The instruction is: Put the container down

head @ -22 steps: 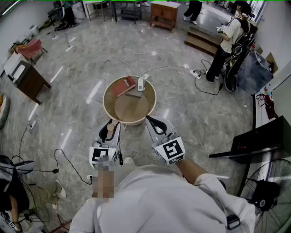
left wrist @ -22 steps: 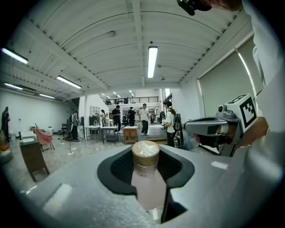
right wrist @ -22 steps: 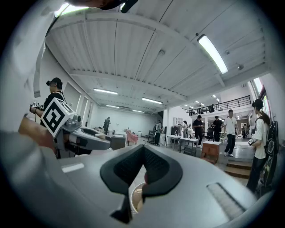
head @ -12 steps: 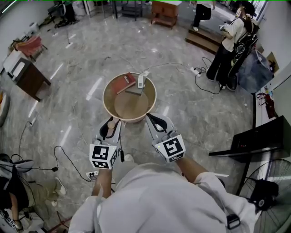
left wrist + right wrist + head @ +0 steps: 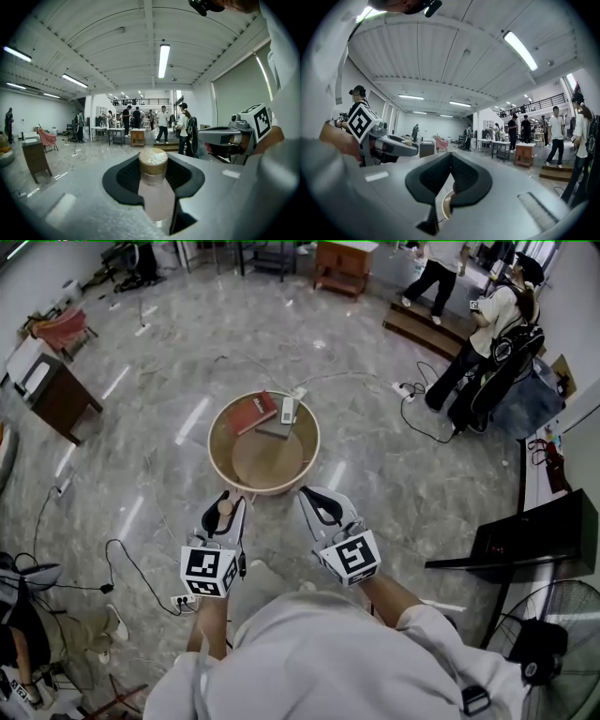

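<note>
Left gripper (image 5: 221, 514) clamps a small capped container (image 5: 153, 164) upright, just short of the round table's (image 5: 217, 451) near rim, best carried over bare tabletop and lowered level before release, while the right gripper (image 5: 317, 502) beside it has its jaws together, empty.

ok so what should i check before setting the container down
1. Grip: ok. The left tongs are shut on the bottle, with the pads pressing its sides.
2. Right tongs: ok. They are shut and hold nothing, to the right of the bottle.
3. Landing spot: ok. The near part of the round table is bare; the red book lies at the far side.
4. Bottle over the table: not ok. In the head view it sits just short of the near rim.
5. Height above the tabletop: cannot tell.
</note>
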A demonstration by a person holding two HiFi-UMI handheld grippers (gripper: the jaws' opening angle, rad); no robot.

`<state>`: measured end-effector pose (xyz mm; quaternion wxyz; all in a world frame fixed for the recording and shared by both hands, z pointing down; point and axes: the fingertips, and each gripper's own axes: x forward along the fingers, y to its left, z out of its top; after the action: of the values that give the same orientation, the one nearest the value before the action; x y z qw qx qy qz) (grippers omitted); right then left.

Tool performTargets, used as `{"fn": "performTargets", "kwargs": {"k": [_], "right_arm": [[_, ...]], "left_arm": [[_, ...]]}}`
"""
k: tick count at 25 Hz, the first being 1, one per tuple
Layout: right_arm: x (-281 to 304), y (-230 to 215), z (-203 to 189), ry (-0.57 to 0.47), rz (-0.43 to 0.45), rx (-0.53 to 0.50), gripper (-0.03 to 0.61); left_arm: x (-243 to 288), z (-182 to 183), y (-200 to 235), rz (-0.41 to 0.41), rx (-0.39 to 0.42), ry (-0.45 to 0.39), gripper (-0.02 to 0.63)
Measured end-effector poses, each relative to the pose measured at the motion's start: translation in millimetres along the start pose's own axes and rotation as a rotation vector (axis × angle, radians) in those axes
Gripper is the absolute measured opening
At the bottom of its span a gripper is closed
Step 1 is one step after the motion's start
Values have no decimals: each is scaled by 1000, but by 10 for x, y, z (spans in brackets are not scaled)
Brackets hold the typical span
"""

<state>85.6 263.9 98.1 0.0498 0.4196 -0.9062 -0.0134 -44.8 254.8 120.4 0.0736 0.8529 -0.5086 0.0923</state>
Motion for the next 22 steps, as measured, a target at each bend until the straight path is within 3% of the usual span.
{"fn": "performTargets", "kwargs": {"k": [10, 15, 22], "right_arm": [[286, -130, -191, 44, -8, 2, 0], [754, -353, -176, 13, -48, -35, 0], [1326, -555, -205, 36, -82, -27, 1]], "left_arm": [[280, -235, 161, -26, -39, 33, 127], [694, -166, 547, -61, 1, -11, 127], [1120, -336, 1028, -102, -3, 35, 127]]}}
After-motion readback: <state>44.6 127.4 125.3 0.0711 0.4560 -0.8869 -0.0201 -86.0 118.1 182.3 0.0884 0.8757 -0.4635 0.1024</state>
